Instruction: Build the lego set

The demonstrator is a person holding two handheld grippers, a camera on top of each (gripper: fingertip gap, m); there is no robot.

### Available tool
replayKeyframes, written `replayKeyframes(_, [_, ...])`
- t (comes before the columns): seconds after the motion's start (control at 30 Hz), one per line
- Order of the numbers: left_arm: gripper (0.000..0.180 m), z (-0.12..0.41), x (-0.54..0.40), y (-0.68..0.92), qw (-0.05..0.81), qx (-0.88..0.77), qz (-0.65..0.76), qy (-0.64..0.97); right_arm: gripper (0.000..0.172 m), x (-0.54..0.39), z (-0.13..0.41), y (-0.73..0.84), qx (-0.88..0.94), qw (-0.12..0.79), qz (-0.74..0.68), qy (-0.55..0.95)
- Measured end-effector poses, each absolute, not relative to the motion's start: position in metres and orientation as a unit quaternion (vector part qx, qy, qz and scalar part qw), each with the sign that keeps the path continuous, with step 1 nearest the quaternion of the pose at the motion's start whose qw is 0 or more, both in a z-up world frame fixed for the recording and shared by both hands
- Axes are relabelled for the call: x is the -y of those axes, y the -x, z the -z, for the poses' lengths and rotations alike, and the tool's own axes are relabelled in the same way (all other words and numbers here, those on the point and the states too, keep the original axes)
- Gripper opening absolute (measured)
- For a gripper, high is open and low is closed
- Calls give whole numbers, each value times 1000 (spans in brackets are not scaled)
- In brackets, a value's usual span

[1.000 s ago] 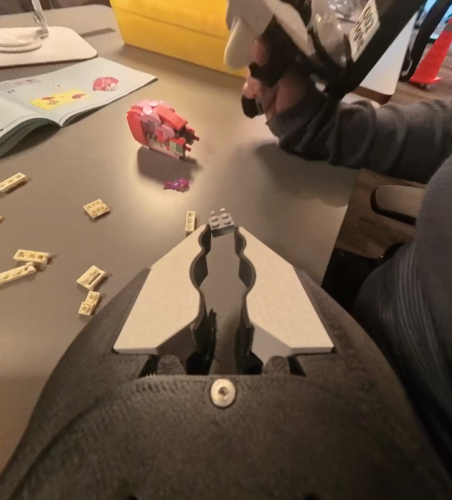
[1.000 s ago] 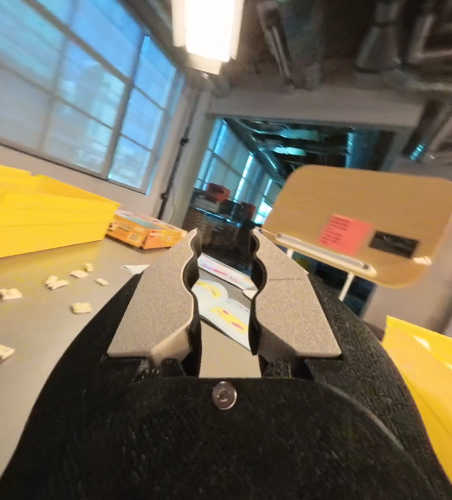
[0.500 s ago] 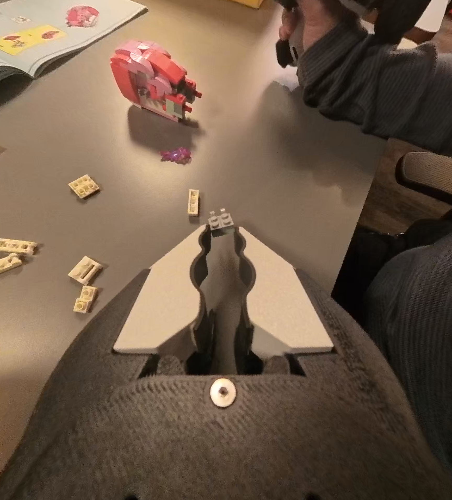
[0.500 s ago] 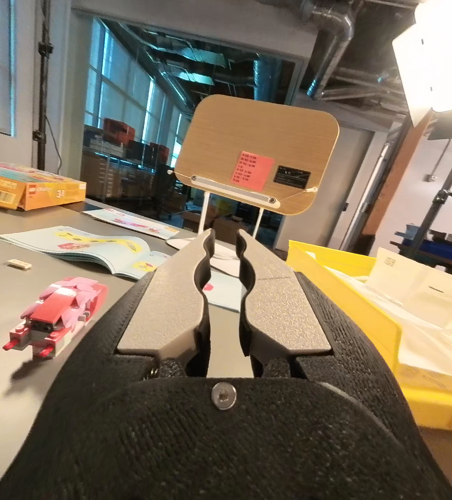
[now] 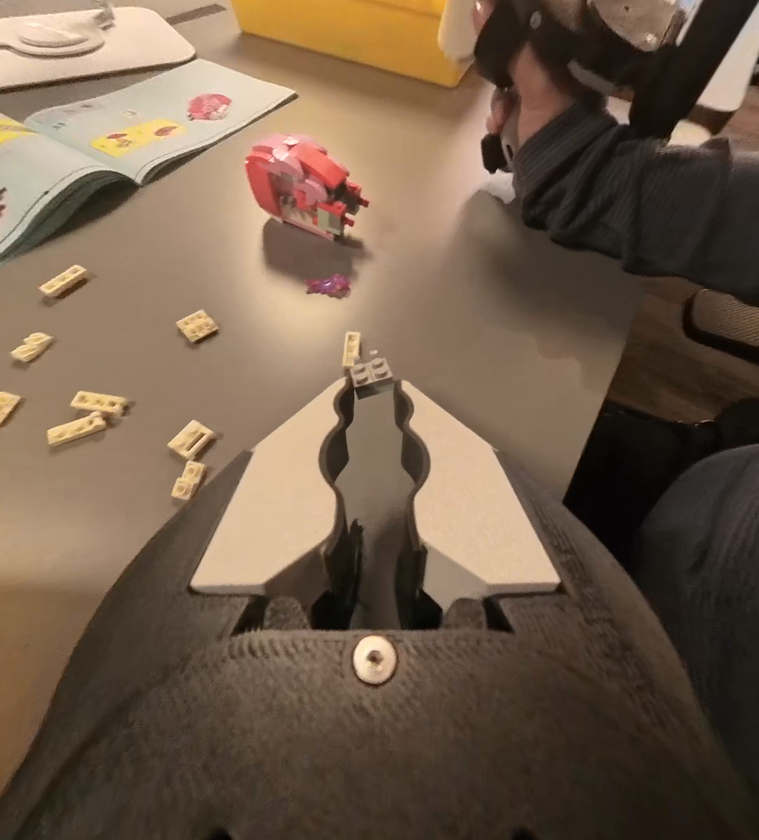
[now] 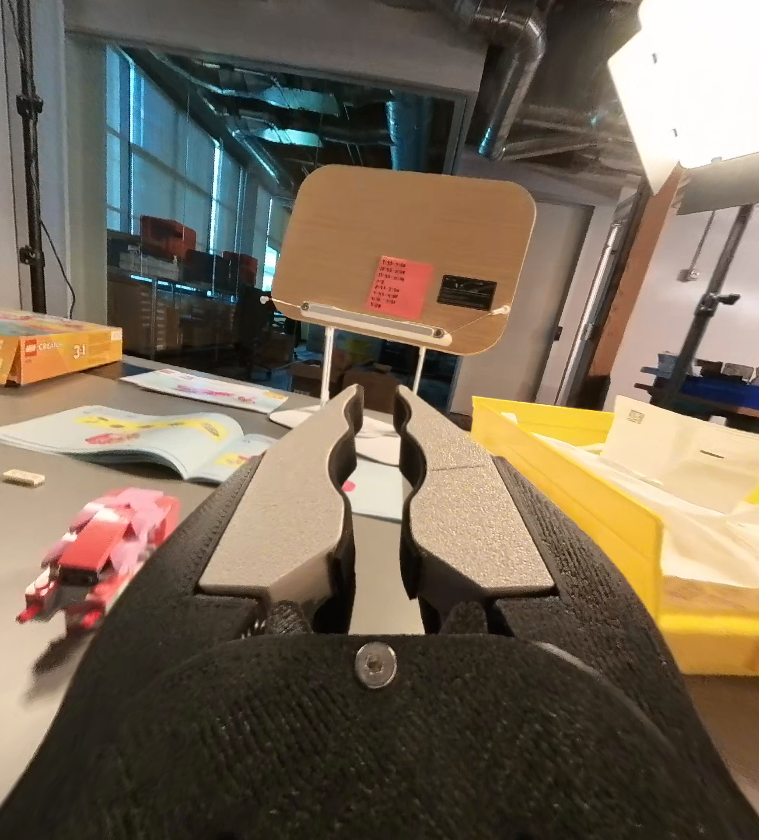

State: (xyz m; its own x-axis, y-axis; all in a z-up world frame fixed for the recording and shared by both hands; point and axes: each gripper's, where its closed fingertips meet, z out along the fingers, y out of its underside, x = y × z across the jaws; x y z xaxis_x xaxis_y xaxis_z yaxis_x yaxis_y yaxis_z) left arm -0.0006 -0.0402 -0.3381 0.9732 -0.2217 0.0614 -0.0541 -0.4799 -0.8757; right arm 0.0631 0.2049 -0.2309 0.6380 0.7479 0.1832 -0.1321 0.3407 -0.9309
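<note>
Left gripper (image 5: pixel 372 386): closed on a small grey brick (image 5: pixel 373 376); both fingertips press its sides, the studded top standing out past the tips, above the table.
Grey brick: two studded grey pieces side by side over a darker base, slightly tilted.
Nearest piece: a narrow cream plate (image 5: pixel 351 347) lying on the table (image 5: pixel 482 318) just beyond the brick.
Right gripper (image 6: pixel 378 395): jaws narrowly parted, nothing between the fingertips; held above the table, pointing toward a wooden book stand (image 6: pixel 407 254).
Right gripper seen from the left wrist view: top right, in a hand (image 5: pixel 536 95) with a dark sleeve (image 5: pixel 641 191); its fingers are not visible there.
Red and pink brick model (image 5: pixel 300 188): standing on the table ahead of the left gripper; in the right wrist view it lies low and left, blurred.
Purple piece (image 5: pixel 328 285): small, translucent, just in front of the model.
Cream plates (image 5: pixel 82 411): scattered loose over the left part of the table.
Instruction booklet (image 5: pixel 95 141): open, far left.
Yellow bin (image 6: pixel 595 491): right of the right gripper, holding white paper bags.
Orange box (image 6: pixel 36 352): far left on the table edge.
</note>
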Motion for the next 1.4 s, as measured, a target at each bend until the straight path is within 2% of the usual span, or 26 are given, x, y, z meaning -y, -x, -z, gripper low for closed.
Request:
replayKeyframes(0.23, [17,345,56,7,478,-120,111,863,9,-216,220,-13,295,771,-311,471])
replayKeyframes(0.37, [17,356,67,22,453,-152,61,876,8,-216,220,4,313,769,-317,460])
replayKeyframes(0.7, [17,345,73,24,480,-169,94,856,6,-204,223,14,345,759,-327,445])
replayKeyframes(0.97, [18,370,77,25,412,-189,70,889,5,-198,225,20,361,748,-341,441])
replayKeyframes(1.4, [19,370,78,26,410,-180,80,891,4,-198,231,24,369,729,-358,452])
